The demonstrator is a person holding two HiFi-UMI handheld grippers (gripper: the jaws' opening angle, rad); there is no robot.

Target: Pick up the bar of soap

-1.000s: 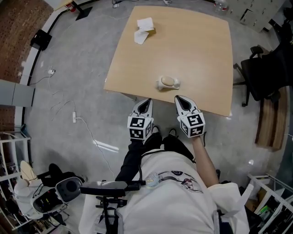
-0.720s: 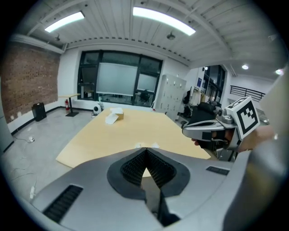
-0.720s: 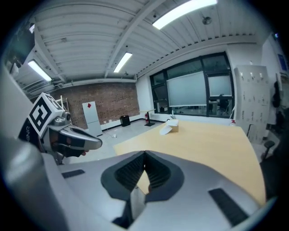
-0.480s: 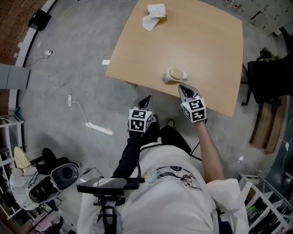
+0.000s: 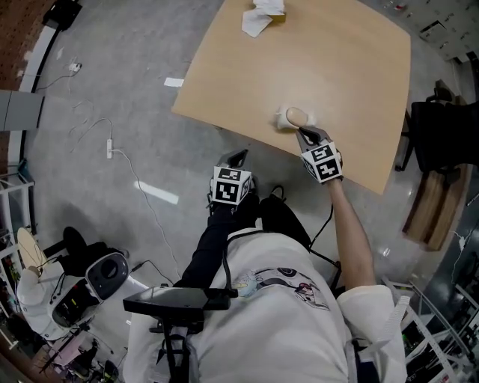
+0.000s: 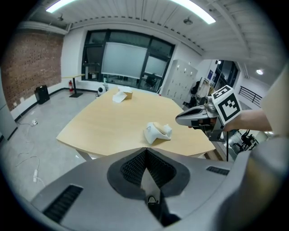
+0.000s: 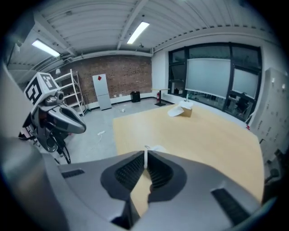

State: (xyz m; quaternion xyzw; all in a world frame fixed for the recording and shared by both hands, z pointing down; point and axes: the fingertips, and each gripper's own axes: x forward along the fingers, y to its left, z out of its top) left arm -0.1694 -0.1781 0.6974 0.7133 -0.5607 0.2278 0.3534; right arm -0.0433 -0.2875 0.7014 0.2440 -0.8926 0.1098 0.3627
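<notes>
Soap bar lay on wooden table; crumpled paper with box well beyond both grippers; white dish cradled soap, just ahead of right gripper, closed, empty; left gripper closed, empty, short of table edge.

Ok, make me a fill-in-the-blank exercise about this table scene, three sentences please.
The ____ lies on the table, just in front of the right gripper. The right gripper's fingers are ____. The left gripper hangs over the ____, off the table.
Missing words: soap, shut, floor.
</notes>
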